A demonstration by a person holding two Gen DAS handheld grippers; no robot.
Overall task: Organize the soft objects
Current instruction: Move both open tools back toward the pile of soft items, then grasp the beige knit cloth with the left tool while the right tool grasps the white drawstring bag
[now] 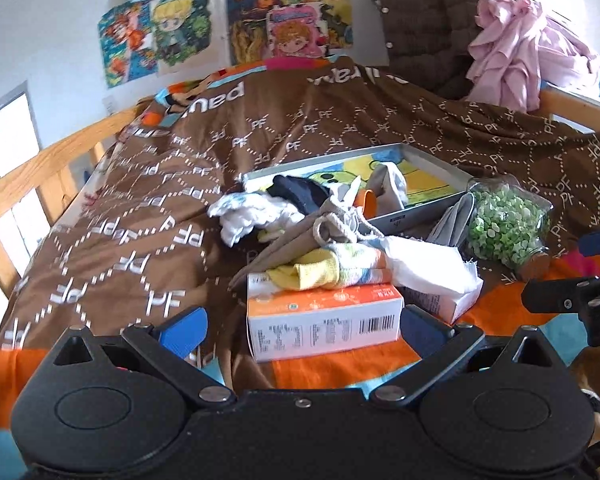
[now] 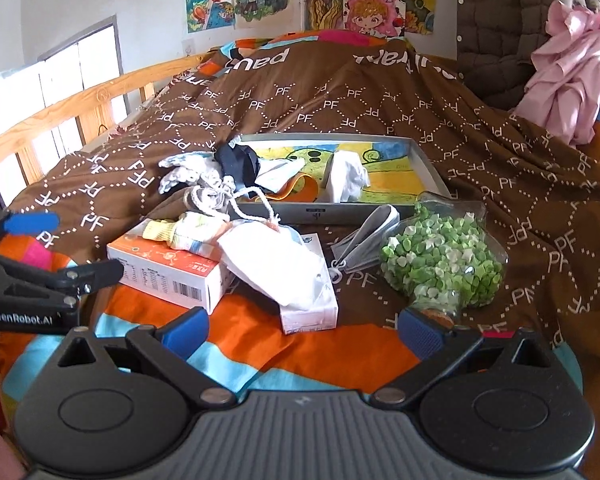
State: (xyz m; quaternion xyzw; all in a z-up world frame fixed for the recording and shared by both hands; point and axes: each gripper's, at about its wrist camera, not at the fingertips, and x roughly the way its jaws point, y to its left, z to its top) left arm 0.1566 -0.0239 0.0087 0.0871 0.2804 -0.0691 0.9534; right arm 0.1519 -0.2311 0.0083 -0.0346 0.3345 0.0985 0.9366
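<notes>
Progress: early, by my read | left tool (image 1: 302, 328) and right tool (image 2: 304, 330) both spread wide, empty | tray (image 2: 428, 160) ahead holds few cloths | socks (image 1: 332, 266) on box (image 1: 324, 320) just ahead, unsorted | bed carries all.

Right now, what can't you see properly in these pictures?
- Tray, both views: socks cover part of its picture.
- Orange box, both views: print too small to read.
- Jar of green bits, right view: its bottom sits behind a blue finger.
- Left view: right gripper cut off by the edge.
</notes>
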